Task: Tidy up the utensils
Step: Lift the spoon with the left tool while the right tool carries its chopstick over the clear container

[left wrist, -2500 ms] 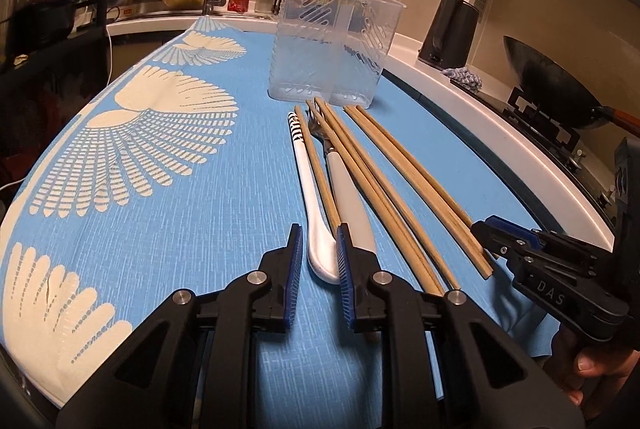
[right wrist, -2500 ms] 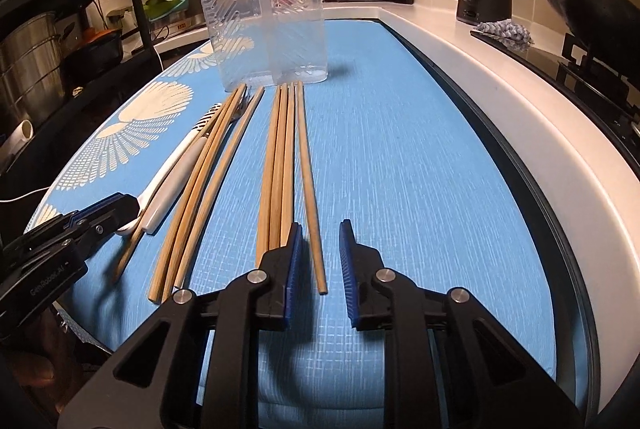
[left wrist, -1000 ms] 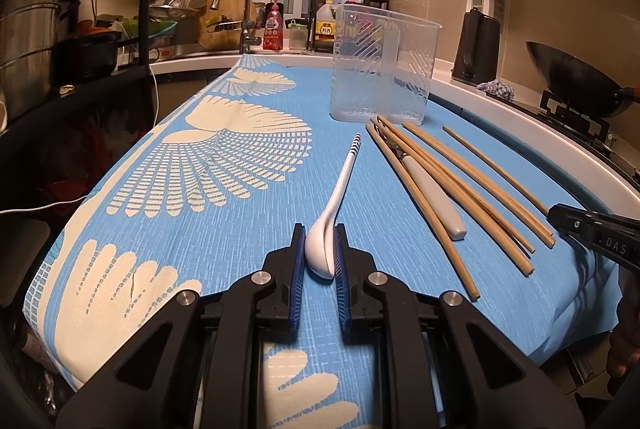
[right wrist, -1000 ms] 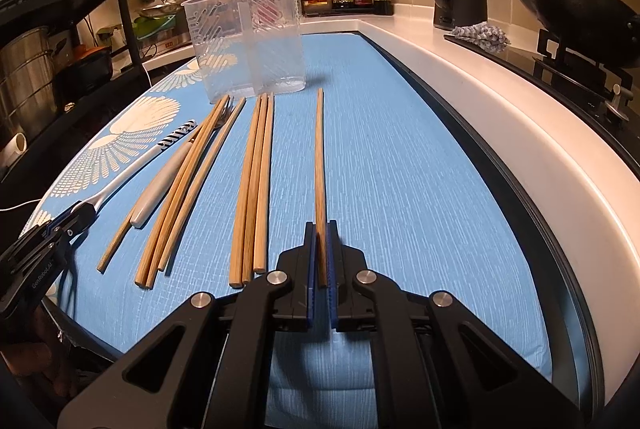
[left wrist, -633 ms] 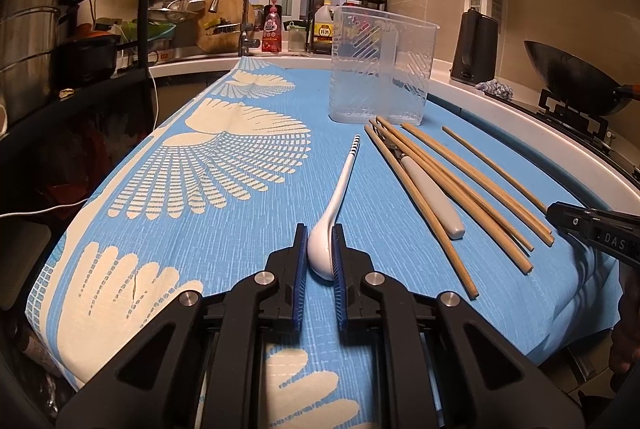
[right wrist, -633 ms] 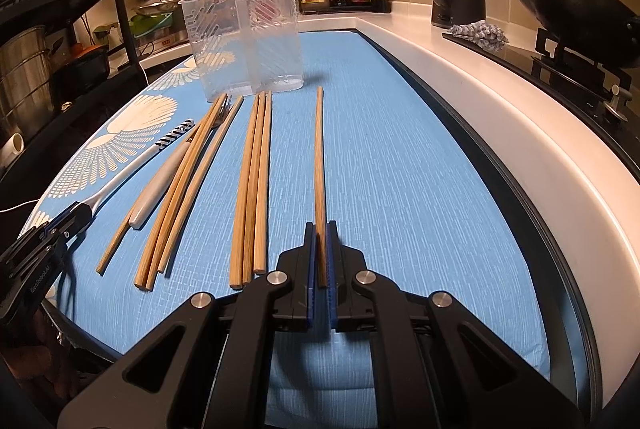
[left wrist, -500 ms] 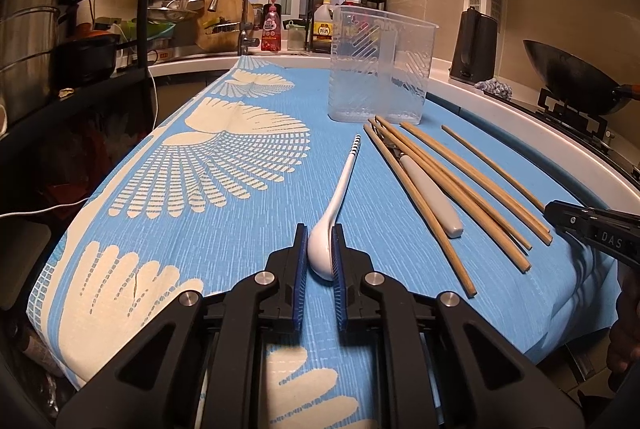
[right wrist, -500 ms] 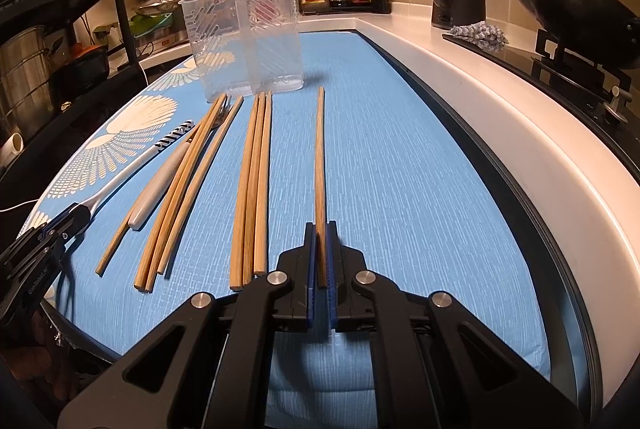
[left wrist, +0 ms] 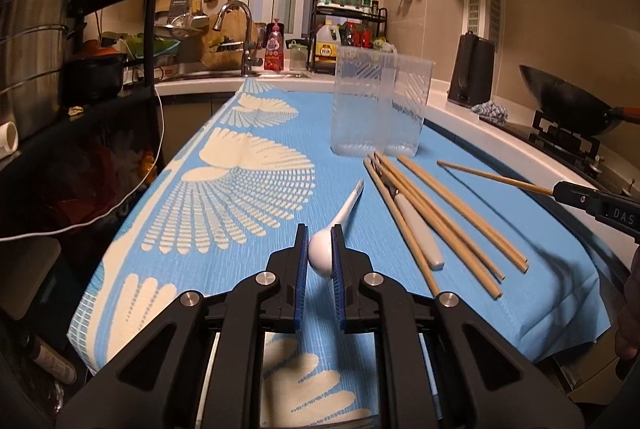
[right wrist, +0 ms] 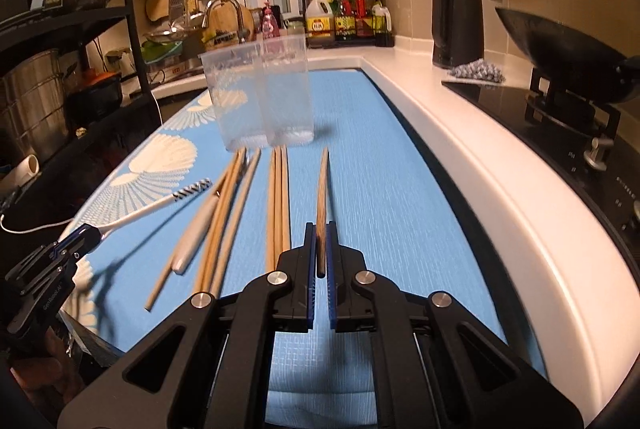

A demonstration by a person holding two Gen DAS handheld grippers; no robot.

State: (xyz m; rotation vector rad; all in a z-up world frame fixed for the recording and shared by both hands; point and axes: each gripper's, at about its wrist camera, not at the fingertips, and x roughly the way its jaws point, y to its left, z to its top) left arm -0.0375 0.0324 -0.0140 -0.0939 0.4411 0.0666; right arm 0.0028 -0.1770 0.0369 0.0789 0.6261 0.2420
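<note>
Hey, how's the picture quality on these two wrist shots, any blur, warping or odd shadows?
Left wrist view: sharp, warm dim light, fisheye bowing the blue cloth; glare from the window. Right wrist view: motion blur on the chopstick in the right gripper and on the cloth; the left gripper throws a hard shadow.

We read both views as wrist fisheyes, low over the blue cloth (left wrist: pixel 248 241), facing the far sink (left wrist: pixel 240 75). Left view: own fingers bottom centre, container (left wrist: pixel 380 105) upper centre, right gripper (left wrist: pixel 558 189) at right edge. Right view: container (right wrist: pixel 260 97) upper left, left gripper (right wrist: pixel 90 233) lower left. Shared: cloth, container, loose chopsticks (right wrist: pixel 278 201).
</note>
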